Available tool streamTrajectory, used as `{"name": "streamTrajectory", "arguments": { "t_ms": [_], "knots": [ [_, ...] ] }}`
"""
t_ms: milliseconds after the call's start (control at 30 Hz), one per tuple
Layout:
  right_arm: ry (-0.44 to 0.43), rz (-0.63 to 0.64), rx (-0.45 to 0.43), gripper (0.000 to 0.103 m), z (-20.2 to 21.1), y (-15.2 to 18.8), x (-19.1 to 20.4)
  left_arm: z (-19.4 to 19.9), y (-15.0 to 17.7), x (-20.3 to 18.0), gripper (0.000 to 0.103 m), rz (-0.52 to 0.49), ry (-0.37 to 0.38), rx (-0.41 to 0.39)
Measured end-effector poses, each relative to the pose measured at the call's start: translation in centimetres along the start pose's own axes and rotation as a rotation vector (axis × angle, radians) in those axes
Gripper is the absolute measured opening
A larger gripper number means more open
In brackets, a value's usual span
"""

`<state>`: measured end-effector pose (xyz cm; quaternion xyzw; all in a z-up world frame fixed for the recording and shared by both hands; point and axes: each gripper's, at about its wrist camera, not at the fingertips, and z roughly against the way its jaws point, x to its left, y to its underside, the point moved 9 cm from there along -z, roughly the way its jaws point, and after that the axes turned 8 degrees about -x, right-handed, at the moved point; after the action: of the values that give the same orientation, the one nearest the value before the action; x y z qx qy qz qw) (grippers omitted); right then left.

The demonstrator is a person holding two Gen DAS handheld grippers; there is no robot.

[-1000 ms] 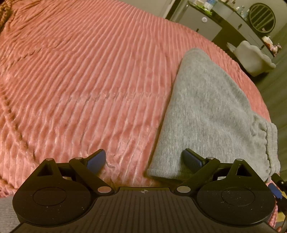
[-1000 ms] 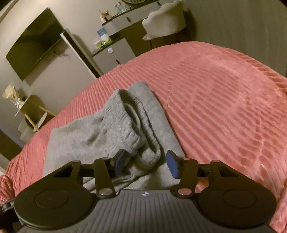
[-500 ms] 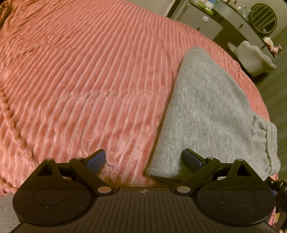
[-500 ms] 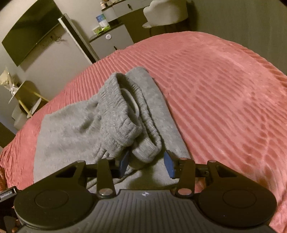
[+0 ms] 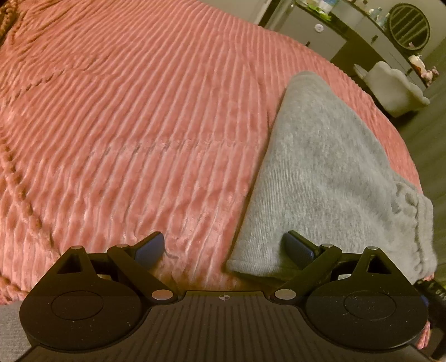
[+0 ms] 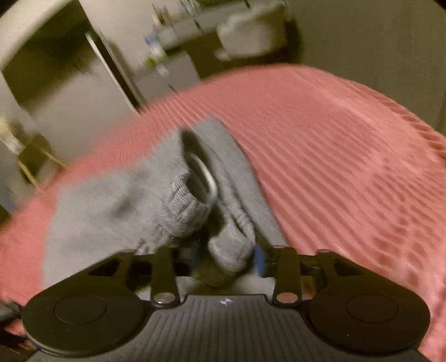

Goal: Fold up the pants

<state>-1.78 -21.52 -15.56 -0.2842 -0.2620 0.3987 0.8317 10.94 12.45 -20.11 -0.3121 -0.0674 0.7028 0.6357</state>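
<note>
In the left wrist view our left gripper (image 5: pixel 223 247) stands released, jaws wide apart; the folded grey pants (image 5: pixel 329 172) lie on the pink bedspread (image 5: pixel 125 125), their near corner between the jaws by the right-hand finger.

In the blurred right wrist view our right gripper (image 6: pixel 223 254) has just been opening, the ribbed waistband (image 6: pixel 231 247) bunched between its jaws; we cannot tell whether the pads press it

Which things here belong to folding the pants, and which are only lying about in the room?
For the job:
pants
blanket
left hand-held gripper
right hand-held gripper

Lying about:
chair
round mirror
cabinet
bottles
</note>
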Motion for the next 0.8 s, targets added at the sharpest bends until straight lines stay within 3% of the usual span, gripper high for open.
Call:
{"name": "streamTrajectory", "arguments": {
  "t_ms": [67, 133, 233, 300, 367, 433, 500, 567, 800],
  "knots": [
    [-0.014, -0.063, -0.018, 0.065, 1.1, -0.6, -0.3, 0.1, 0.0, 0.1, 0.097, 0.001, 0.001, -0.004],
    [-0.031, -0.148, -0.001, 0.084, 2.3, -0.6, -1.1, 0.2, -0.1, 0.1, 0.097, 0.005, 0.008, -0.004],
    [-0.159, -0.355, 0.079, 0.088, 2.6, 1.0, -2.0, 0.1, 0.0, 0.1, 0.097, 0.003, 0.01, 0.0],
    [-0.199, -0.459, 0.124, 0.088, 1.8, 1.9, -2.6, 0.1, 0.0, -0.1, 0.097, -0.012, 0.005, -0.003],
    [-0.236, -0.525, 0.093, 0.088, 1.2, 1.7, -3.0, 0.4, 0.0, -0.3, 0.097, -0.028, 0.003, -0.011],
    [-0.275, -0.563, 0.091, 0.096, 1.0, 1.5, -2.8, 0.7, 0.1, -0.4, 0.097, -0.033, 0.006, -0.017],
    [-0.307, -0.528, 0.086, 0.1, 0.8, 1.2, -2.1, 0.9, 0.2, -0.4, 0.097, -0.034, 0.01, -0.021],
    [-0.205, -0.429, 0.108, 0.1, 0.4, 1.3, -2.3, 1.2, 0.2, -0.4, 0.097, -0.037, 0.006, -0.025],
    [-0.054, -0.183, 0.071, 0.1, 1.5, 0.1, -2.3, 1.3, -0.3, -1.6, 0.097, -0.108, 0.004, -0.021]
  ]
}}
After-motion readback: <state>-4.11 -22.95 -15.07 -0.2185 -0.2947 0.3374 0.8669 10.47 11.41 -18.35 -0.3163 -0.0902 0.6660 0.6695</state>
